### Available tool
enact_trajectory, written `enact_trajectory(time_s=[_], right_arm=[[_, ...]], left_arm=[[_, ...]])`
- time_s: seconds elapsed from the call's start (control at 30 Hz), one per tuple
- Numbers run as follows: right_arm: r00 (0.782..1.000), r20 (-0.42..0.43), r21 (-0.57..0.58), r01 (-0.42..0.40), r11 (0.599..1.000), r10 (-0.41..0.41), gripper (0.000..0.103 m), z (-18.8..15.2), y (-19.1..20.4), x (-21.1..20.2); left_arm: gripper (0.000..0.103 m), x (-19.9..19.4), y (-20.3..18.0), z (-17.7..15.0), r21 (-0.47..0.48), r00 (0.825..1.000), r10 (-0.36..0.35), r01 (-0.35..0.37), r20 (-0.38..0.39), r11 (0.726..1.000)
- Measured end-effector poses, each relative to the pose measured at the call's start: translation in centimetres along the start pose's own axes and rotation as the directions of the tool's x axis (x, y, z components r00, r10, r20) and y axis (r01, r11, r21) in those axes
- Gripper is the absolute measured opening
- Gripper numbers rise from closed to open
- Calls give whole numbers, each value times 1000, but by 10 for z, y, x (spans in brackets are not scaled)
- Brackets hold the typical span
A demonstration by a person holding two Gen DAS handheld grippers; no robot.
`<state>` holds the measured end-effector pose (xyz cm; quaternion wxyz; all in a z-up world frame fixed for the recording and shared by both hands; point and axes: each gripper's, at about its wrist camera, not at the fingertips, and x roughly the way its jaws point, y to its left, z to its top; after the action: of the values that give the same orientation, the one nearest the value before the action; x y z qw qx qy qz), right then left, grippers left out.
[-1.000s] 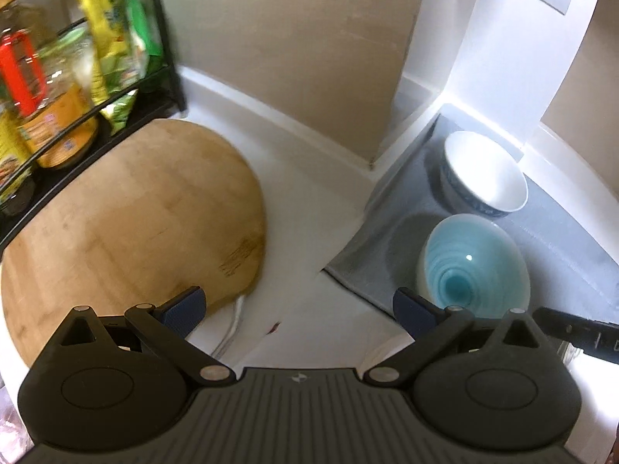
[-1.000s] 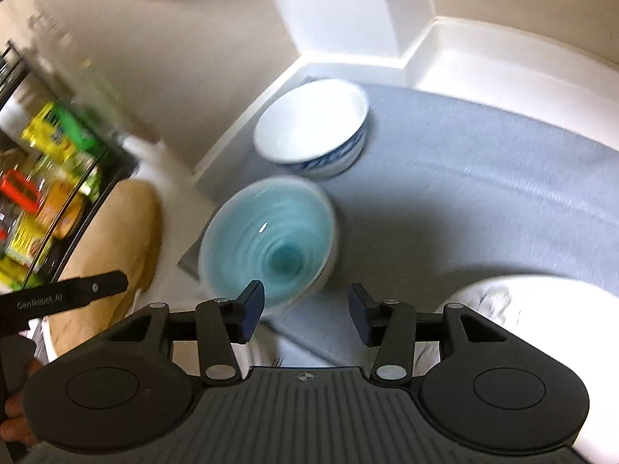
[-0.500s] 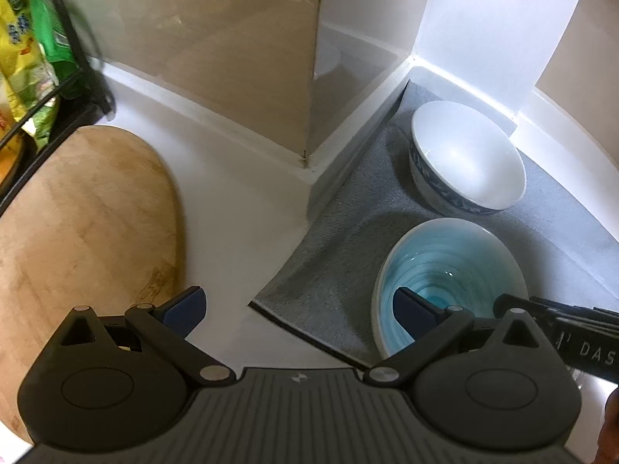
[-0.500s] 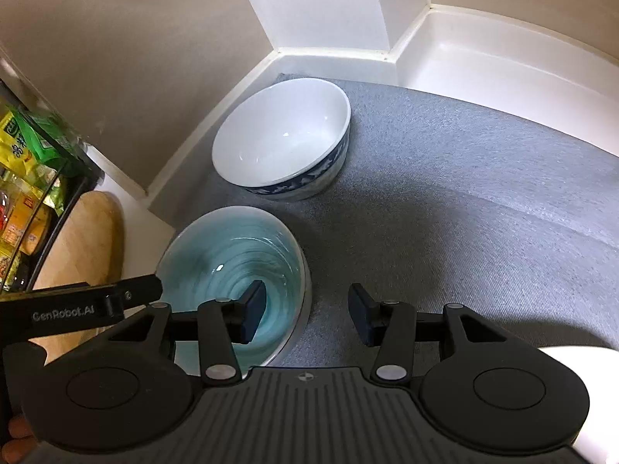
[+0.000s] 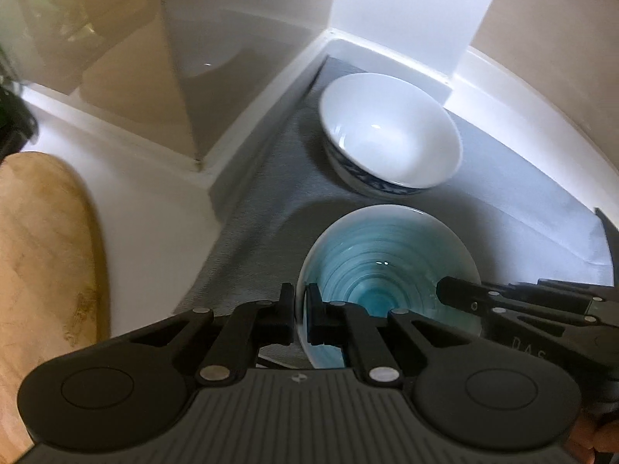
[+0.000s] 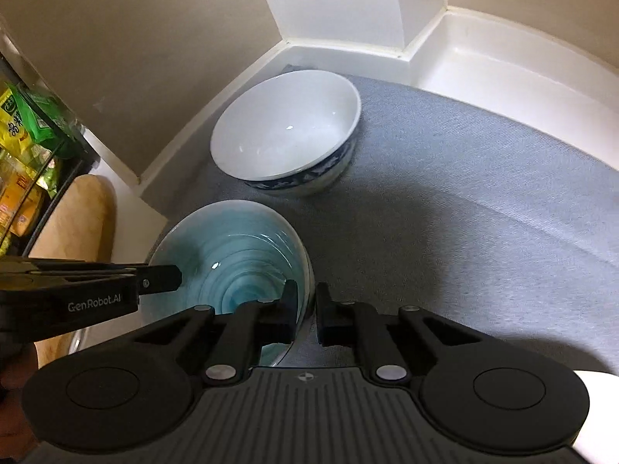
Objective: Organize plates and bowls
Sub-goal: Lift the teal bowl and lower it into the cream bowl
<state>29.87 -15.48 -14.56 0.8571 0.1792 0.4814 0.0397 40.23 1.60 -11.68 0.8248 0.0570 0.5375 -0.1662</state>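
The round turquoise glazed bowl (image 5: 387, 270) sits on the grey fabric mat (image 6: 445, 193), just in front of the white ceramic bowl with blue patterned band (image 6: 286, 135). The left gripper (image 5: 301, 309) and right gripper (image 6: 307, 311) each pinch opposite rims, jaws nearly together; their bodies hide the bowl's near edge, so contact seems likely, not certain.

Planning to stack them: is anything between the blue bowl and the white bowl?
Only bare grey mat separates the blue bowl and white bowl, clearest in the right wrist view.
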Motion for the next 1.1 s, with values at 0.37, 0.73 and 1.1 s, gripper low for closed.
enact_trajectory(time_s=[0.37,0.73,1.1], right_arm=[[997,76,1,28,1000,-28,10,-3,-4,-37],[989,145,-52,-12,999,19,10,-10,20,-83],[995,30,-124,-86,989,90,10,-45,59,-78]], left_arm=[[5,-21,-15,4,11,996,-74,73,53,997],[5,-85,-5,-15,22,987,-61,58,148,998],[6,-105,21,-68,-6,999,11,-11,43,1000]])
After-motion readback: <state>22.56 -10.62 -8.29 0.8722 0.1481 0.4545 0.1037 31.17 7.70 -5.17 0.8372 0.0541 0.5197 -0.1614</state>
